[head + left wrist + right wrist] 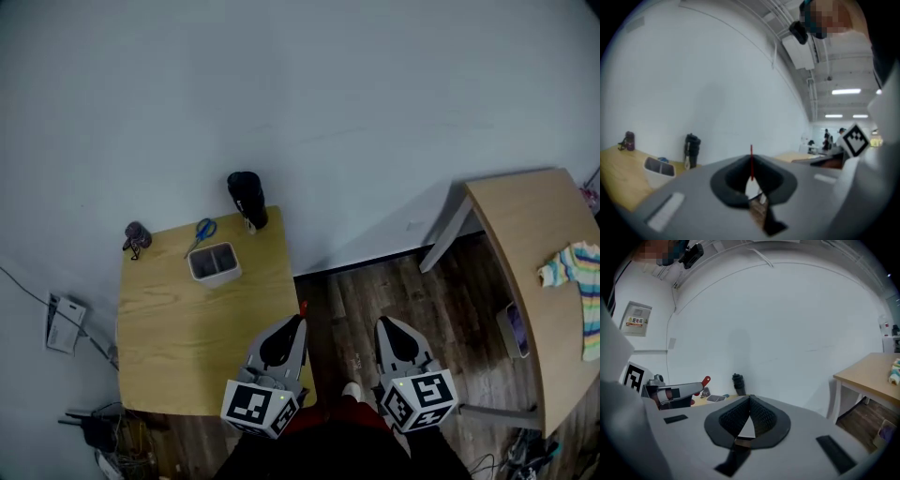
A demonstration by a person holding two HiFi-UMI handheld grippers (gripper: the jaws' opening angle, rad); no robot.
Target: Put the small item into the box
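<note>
A white two-compartment box point(214, 262) stands at the back of a small wooden table point(187, 347). Blue scissors point(201, 232) lie just behind it. A small dark maroon item point(137, 238) sits at the table's back left corner. My left gripper point(300, 319) hovers shut over the table's near right edge, well short of the box; a thin red strip shows at its tip. My right gripper point(382, 322) is shut, empty, over the floor to the right. The left gripper view shows the box point(660, 167) and the maroon item point(628, 140) far ahead to the left.
A black bottle point(247, 199) stands at the table's back right corner against the white wall. A second wooden table point(539, 272) at the right carries a striped cloth point(581, 281). A white device point(66, 323) and cables lie on the floor at the left.
</note>
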